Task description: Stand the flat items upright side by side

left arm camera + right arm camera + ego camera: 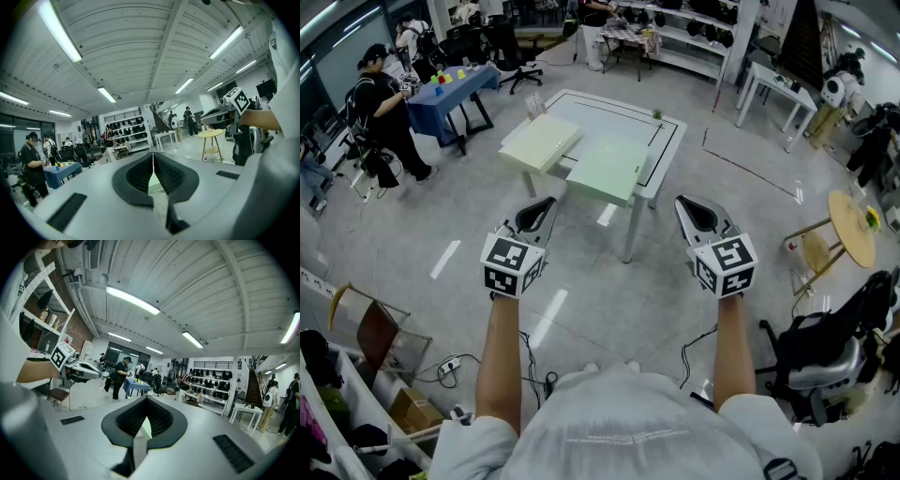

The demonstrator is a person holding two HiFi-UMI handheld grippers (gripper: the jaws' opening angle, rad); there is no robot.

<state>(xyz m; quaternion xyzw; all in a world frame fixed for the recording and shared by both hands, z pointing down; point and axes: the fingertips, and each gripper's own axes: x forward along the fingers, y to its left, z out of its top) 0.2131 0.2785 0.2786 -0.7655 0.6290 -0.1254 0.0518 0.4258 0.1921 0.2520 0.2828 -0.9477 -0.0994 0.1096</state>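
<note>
my left gripper [546, 202] and right gripper [682, 202] are wearing grey shells, black ribbed pads and black-and-white square-patterned cubes. i am seeing a pale yellow board [540, 141] and a mint green board [607, 169] against a white table [609, 117] that is carrying a thin black outline. a blue table [450, 92] is showing beyond, over glossy grey floor [469, 234].

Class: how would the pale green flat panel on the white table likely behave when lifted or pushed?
The pale green flat panel lies flat where it juts past the near edge of the white table, so probably stiff. Thin for its breadth, it likely feels light and would tip if stood on edge. Pushed outward, it might slide off.
</note>
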